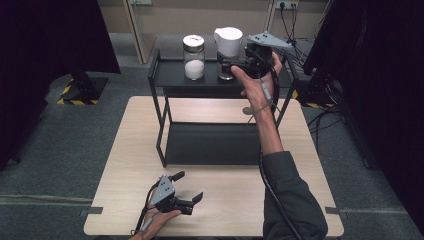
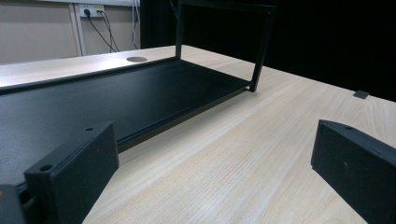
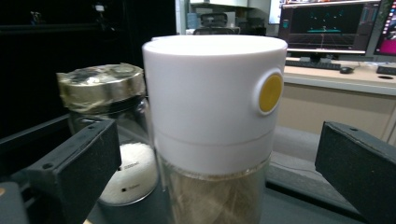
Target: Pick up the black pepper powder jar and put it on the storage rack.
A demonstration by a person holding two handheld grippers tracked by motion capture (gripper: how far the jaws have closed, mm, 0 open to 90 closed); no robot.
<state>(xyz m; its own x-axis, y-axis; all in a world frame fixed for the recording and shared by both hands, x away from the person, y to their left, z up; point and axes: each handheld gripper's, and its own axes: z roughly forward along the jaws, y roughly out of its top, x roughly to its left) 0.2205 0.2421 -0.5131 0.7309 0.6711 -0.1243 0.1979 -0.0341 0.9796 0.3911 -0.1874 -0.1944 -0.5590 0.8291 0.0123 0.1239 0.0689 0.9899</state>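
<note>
A glass jar with a tall white lid (image 1: 228, 42) stands on the top shelf of a black rack (image 1: 167, 76). My right gripper (image 1: 223, 65) is up at that shelf, open, with one jaw on either side of the jar's glass body. In the right gripper view the white-lidded jar (image 3: 215, 102) has a yellow button on its lid, and the two jaws of the right gripper (image 3: 215, 186) stand well clear of it. Left of it stands a gold-lidded jar (image 1: 193, 56) holding something white. My left gripper (image 1: 189, 186) rests low over the table's near edge, open and holding nothing.
The rack's lower shelf (image 1: 215, 142) lies flat on the wooden table (image 1: 135, 150), just beyond the left gripper (image 2: 215, 182). In the left gripper view that lower shelf (image 2: 93, 102) is bare. A round grommet (image 1: 247, 110) sits in the tabletop behind the rack. Dark curtains flank both sides.
</note>
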